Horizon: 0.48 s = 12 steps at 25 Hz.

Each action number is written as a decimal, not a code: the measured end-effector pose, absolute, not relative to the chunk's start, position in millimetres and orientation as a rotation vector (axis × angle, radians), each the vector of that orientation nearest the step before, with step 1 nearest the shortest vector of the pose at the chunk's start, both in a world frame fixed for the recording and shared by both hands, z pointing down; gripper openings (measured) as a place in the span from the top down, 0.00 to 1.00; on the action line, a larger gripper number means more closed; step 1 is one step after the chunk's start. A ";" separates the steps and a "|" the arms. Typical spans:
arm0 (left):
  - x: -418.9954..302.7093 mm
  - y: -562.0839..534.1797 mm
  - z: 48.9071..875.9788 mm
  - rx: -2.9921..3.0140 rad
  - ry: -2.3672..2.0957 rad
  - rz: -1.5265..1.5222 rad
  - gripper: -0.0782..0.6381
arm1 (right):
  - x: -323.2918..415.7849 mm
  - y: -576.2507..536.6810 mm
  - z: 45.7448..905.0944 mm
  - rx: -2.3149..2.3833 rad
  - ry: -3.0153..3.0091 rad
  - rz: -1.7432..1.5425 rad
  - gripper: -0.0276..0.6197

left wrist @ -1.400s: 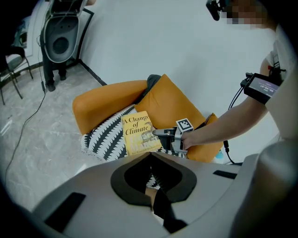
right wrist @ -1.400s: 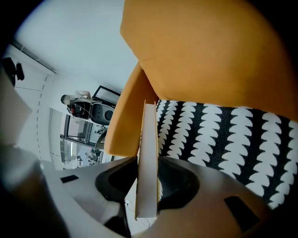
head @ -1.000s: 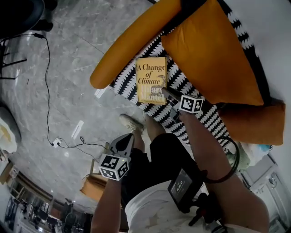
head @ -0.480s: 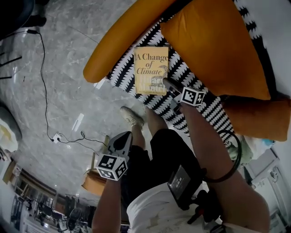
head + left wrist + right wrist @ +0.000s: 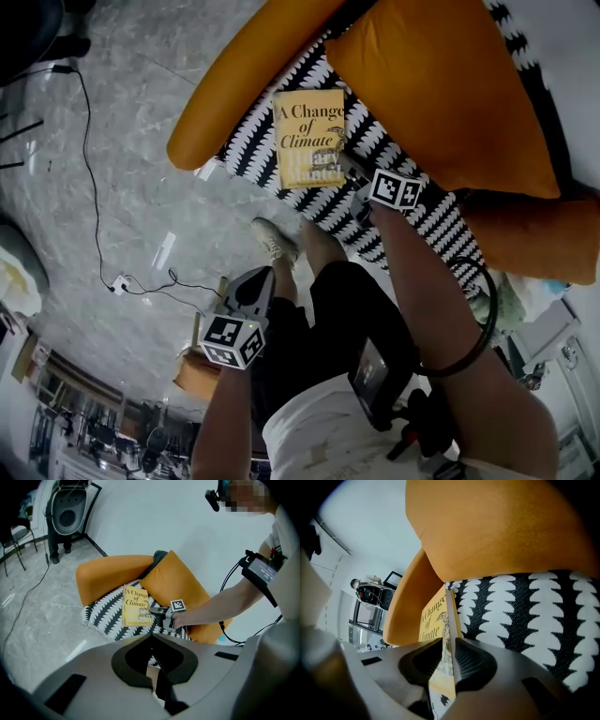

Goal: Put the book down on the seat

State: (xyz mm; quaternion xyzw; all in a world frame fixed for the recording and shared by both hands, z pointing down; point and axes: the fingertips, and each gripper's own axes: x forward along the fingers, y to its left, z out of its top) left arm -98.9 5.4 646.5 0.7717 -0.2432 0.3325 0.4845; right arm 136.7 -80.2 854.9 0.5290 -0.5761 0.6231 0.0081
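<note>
A yellow book (image 5: pixel 307 136) titled "A Change of Climate" lies low over the black-and-white patterned seat (image 5: pixel 248 155) of an orange armchair. My right gripper (image 5: pixel 345 169) holds the book's near edge. In the right gripper view the book (image 5: pixel 436 616) stands edge-on between the jaws of the right gripper (image 5: pixel 449 653), which have just been closing on it, and the pads press its covers. The left gripper view shows the book (image 5: pixel 135 605) on the seat (image 5: pixel 101 616). My left gripper (image 5: pixel 260 279) hangs by my leg, shut and empty, far from the chair.
A big orange cushion (image 5: pixel 441 94) leans against the chair back, right beside the book. The orange armrest (image 5: pixel 234 94) curves along the seat's left. A black cable (image 5: pixel 94 187) trails over the grey floor. My shoe (image 5: pixel 275 242) stands in front of the seat.
The right gripper has sunk a little with the book, which now sits closer to the seat. The left gripper has stayed where it was.
</note>
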 end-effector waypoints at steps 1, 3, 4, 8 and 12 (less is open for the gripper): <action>-98.3 4.3 646.0 1.884 -0.592 0.810 0.87 | 138.1 -80.0 853.8 1.662 -1.797 1.943 0.81; -98.0 2.9 647.5 1.898 -0.595 0.813 0.87 | 141.5 -79.3 852.9 1.684 -1.798 1.928 0.84; -98.1 2.5 648.8 1.905 -0.599 0.815 0.87 | 143.3 -78.3 853.0 1.696 -1.799 1.922 0.85; -96.2 -4.4 646.1 1.931 -0.607 0.797 0.87 | 154.1 -70.0 847.0 1.745 -1.771 1.915 0.92; -93.9 -10.4 628.8 1.979 -0.588 0.776 0.87 | 164.0 -55.6 821.8 1.804 -1.748 1.901 0.93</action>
